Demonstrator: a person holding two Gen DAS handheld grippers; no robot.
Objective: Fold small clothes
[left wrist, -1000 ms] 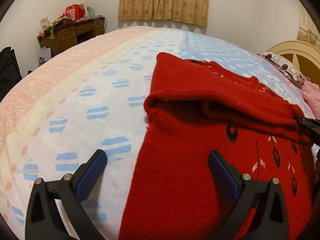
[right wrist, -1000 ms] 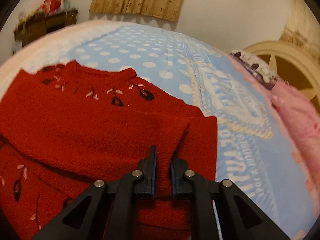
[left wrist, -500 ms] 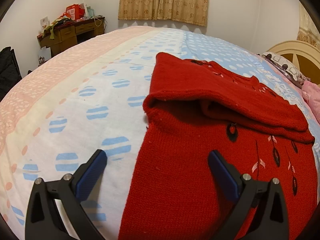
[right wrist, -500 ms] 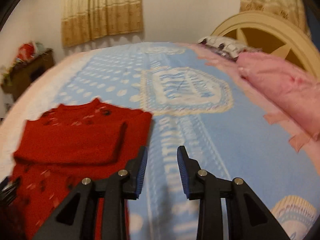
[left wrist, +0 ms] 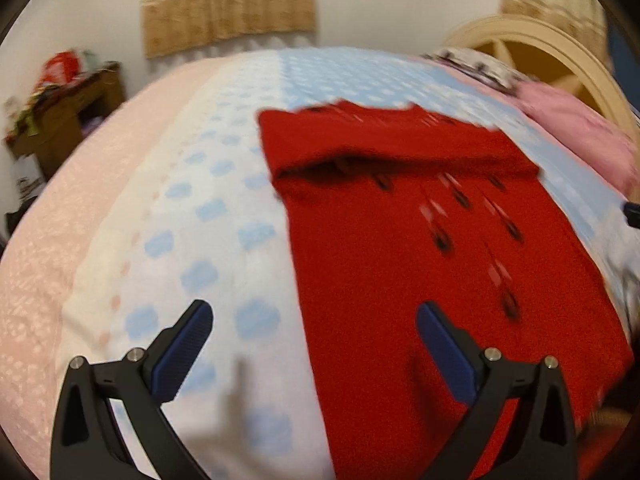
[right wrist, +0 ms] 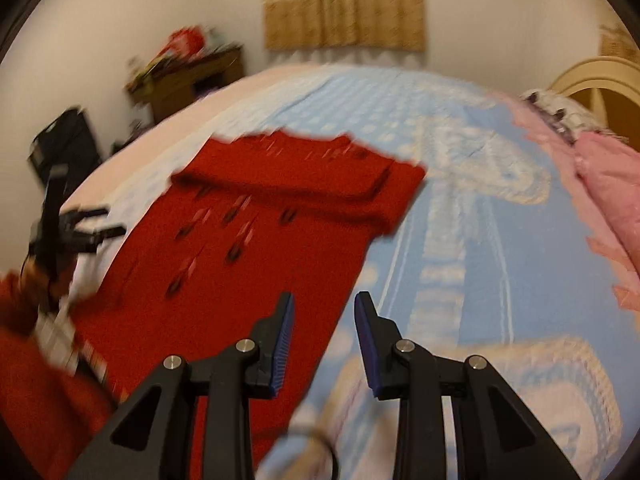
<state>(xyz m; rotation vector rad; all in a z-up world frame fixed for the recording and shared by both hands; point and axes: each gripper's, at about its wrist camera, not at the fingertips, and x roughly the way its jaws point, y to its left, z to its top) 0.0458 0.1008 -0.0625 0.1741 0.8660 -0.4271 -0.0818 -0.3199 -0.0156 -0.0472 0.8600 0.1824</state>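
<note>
Progress looks partial. The red knitted sweater with dark leaf embroidery (left wrist: pixel 440 264) lies flat on the blue, white and pink patterned bedspread (left wrist: pixel 168 216), and a sleeve section is already laid across its upper part as a band, so at least one fold seems done. The long lower body remains spread out, so bringing it up, or folding it again, appears to be what is left.

The left gripper (left wrist: pixel 314 344) has its jaws wide apart with nothing between them, above the sweater's left edge and the bare bedspread. The right gripper (right wrist: pixel 324 336) has its jaws a little apart, also empty, above the sweater's right edge where cloth meets the blue quilting.

The right wrist view shows the other tool at far left, the left gripper seen from outside, with an orange-red sleeved arm behind it; the left wrist view catches only a dark tip at its right border, probably the right gripper. The right view also shows the dark object beside the wooden desk (right wrist: pixel 188 80), and more of the pink blanket (right wrist: pixel 612 192). Both views are motion-blurred.
</note>
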